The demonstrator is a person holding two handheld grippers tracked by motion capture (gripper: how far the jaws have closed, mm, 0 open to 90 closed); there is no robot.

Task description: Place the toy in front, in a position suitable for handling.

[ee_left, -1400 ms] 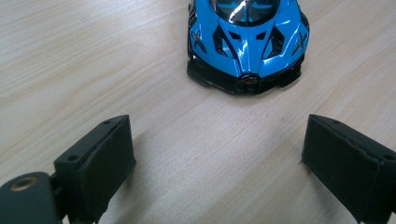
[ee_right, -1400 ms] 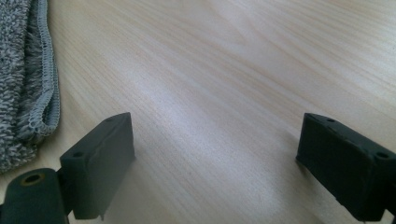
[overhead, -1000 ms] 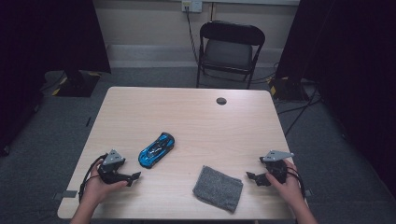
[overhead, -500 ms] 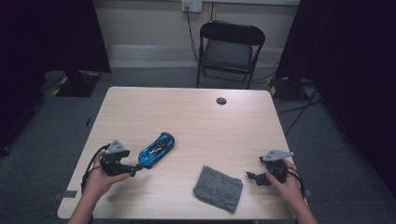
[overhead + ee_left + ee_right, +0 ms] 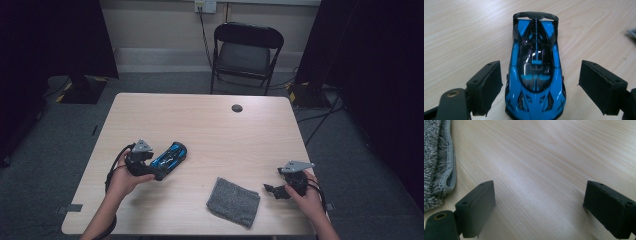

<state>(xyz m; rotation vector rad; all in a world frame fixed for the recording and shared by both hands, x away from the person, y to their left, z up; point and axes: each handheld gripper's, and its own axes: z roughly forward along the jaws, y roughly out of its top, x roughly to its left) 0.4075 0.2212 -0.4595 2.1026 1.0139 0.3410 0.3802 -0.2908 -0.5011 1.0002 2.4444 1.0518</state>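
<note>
While the left gripper (image 5: 156, 170) is reaching around the blue toy car (image 5: 170, 156) in the high view, the right gripper (image 5: 272, 189) is resting far to the right of the car, just past the grey cloth (image 5: 233, 201). The car is lying on the wooden table (image 5: 210, 130), near its front left part, and the black chair (image 5: 246, 50) is standing far behind the car, across the table, on the grey floor. Moving to the left gripper view, the car (image 5: 535, 72) is sitting between the two black jaws, which are standing wide, one on each side, not touching it. It looks like the grabbing step is going on, and the next move is calling for the jaws to be closing gently on the car's sides. Going to the right gripper view, the jaws are standing wide with nothing between them, hanging over bare table (image 5: 544, 165), and the cloth (image 5: 436, 160) is lying off to one side.
</note>
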